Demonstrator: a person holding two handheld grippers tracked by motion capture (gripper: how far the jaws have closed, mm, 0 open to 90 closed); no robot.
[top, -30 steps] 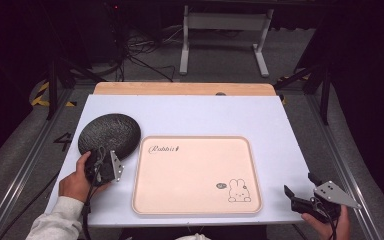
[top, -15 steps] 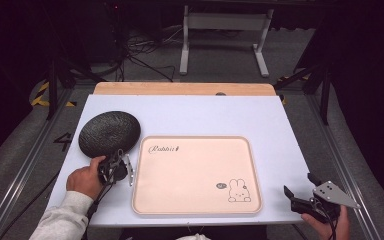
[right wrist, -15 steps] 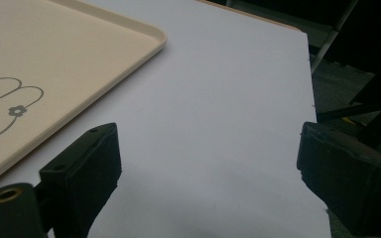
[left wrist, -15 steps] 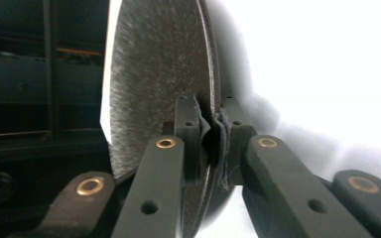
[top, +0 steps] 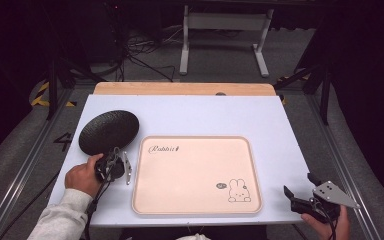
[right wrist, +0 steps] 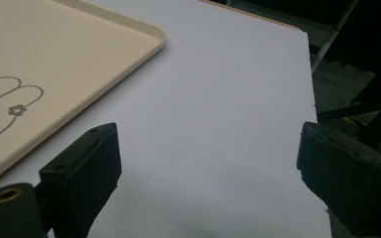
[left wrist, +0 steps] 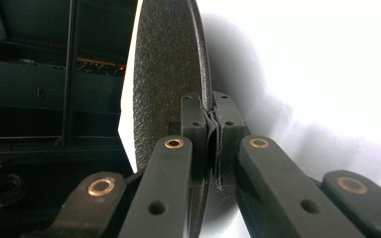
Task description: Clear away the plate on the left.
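Note:
A round black textured plate (top: 108,131) lies on the left of the white table (top: 205,115). My left gripper (top: 114,156) reaches it from the near side. In the left gripper view the plate (left wrist: 163,74) stands edge-on and my left gripper (left wrist: 212,134) is shut on its rim. A beige tray (top: 195,175) with a rabbit drawing lies in the middle, with nothing on it. At the table's near right corner my right gripper (top: 300,186) is open. In the right gripper view its jaws (right wrist: 213,163) stand wide apart over bare table, to the right of the tray's corner (right wrist: 54,49).
The table's right edge (right wrist: 310,74) runs close to the right gripper, with dark floor beyond. A wooden strip (top: 185,89) borders the far edge. Metal stand legs (top: 220,45) and cables lie on the floor behind.
My left hand has moved right from the plate's left-front side to its near rim, and the gripper now pinches that rim. The right gripper has stayed in place.

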